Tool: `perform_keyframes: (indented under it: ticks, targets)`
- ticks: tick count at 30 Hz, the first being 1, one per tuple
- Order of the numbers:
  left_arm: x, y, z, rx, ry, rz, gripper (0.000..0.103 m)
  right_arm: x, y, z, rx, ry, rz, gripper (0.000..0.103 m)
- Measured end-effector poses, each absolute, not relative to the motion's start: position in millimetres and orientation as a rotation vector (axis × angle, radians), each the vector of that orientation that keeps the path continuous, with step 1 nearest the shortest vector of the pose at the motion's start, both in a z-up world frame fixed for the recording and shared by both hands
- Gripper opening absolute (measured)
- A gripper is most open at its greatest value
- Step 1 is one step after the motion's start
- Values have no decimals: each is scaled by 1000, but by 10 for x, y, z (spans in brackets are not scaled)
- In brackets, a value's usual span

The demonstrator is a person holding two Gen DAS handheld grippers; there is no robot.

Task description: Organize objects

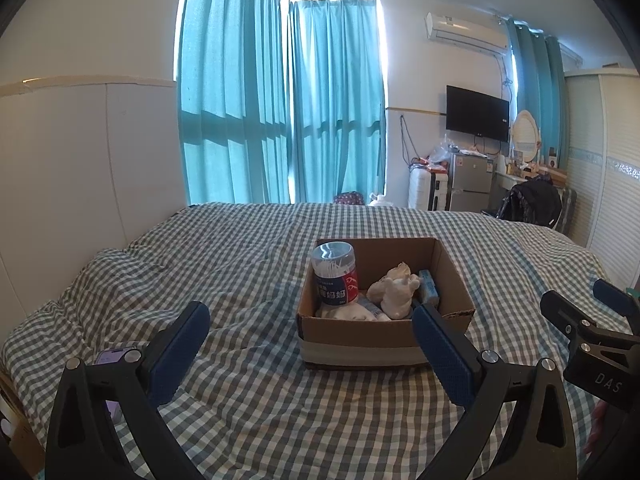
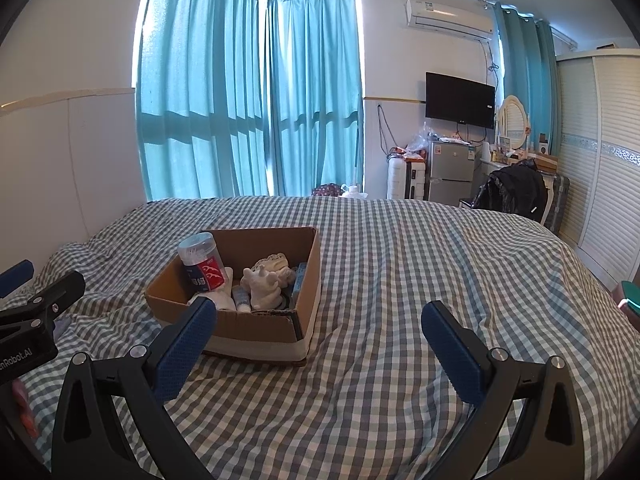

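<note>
An open cardboard box (image 1: 360,332) (image 2: 264,336) sits on the checked bed. It holds an upright cotton-swab jar (image 1: 335,272) (image 2: 202,264) with a red and blue label, a white plush toy (image 1: 394,292) (image 2: 264,286), a blue packet (image 1: 429,286) and small white items. My left gripper (image 1: 312,340) is open and empty, just in front of the box. My right gripper (image 2: 320,344) is open and empty, in front of the box and to its right. Each gripper shows at the edge of the other's view.
The checked bedspread (image 2: 420,264) covers the whole bed. A purple phone (image 1: 114,356) lies at the bed's left edge behind my left finger. Teal curtains (image 1: 280,100), a wardrobe (image 2: 600,160), a fridge (image 2: 450,172) and a chair with a dark jacket (image 2: 516,192) stand beyond.
</note>
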State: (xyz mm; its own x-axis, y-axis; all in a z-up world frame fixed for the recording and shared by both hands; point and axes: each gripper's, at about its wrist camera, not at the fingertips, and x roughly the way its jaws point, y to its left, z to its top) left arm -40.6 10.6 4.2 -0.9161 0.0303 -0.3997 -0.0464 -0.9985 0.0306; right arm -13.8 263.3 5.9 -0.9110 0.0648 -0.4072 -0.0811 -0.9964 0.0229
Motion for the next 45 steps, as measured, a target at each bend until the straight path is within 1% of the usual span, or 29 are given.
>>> perform_keyframes:
  ticks: [45]
  targets:
    - [-378, 86, 47, -653, 89, 3043, 103, -147, 2614, 24, -679, 46, 2988, 103]
